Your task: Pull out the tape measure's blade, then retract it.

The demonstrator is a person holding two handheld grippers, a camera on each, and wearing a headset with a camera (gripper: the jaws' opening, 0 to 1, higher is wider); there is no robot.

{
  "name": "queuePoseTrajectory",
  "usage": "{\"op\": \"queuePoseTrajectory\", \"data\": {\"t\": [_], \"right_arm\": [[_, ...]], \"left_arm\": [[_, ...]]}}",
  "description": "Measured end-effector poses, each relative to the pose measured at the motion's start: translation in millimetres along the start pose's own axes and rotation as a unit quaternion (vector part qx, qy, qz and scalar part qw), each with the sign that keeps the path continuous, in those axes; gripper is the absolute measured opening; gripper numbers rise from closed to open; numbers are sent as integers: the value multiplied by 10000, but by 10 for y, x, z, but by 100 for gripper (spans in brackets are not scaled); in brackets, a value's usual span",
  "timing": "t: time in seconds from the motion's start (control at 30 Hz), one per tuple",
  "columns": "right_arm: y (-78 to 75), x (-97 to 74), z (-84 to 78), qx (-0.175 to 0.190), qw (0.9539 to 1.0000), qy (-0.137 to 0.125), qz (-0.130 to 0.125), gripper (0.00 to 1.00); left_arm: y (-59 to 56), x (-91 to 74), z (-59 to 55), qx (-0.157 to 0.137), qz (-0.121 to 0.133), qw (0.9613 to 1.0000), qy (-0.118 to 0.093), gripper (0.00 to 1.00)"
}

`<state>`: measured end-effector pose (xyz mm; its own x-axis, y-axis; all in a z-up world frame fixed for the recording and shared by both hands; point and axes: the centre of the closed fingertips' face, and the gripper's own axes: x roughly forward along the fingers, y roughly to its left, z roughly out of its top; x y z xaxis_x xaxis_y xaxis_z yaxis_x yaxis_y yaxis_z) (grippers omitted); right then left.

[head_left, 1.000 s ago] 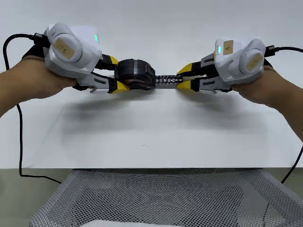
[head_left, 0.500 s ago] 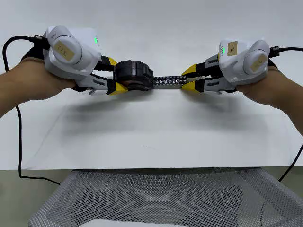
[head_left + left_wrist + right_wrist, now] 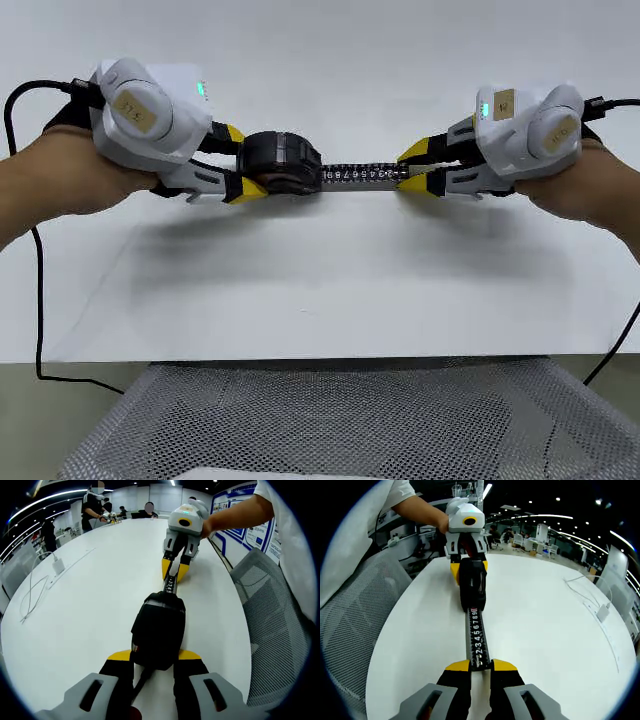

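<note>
We log: left gripper (image 3: 243,160) clamped round tape measure case (image 3: 280,162); right gripper (image 3: 411,170), at its 3 o'clock, pinching tip of blade (image 3: 365,173); white table (image 3: 300,280) beneath.

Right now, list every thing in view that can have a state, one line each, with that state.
tape measure case, gripped between the left gripper's jaws, with its mouth facing the right gripper
blade, partly pulled out, stretched straight from the case, numerals up to 9 showing
left gripper, shut on the tape measure case
right gripper, shut on the blade's tip
</note>
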<state>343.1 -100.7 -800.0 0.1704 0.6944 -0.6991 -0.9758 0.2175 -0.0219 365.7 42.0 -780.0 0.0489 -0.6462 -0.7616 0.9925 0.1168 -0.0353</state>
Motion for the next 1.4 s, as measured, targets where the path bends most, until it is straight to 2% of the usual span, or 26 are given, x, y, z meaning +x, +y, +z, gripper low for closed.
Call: {"op": "queuePoseTrajectory", "data": {"t": [1.4], "right_arm": [[-50,-306,-287,-69,9992,395,-95,9]], "left_arm": [[-2,9,-1,-4,-15,10000,45,26]]}}
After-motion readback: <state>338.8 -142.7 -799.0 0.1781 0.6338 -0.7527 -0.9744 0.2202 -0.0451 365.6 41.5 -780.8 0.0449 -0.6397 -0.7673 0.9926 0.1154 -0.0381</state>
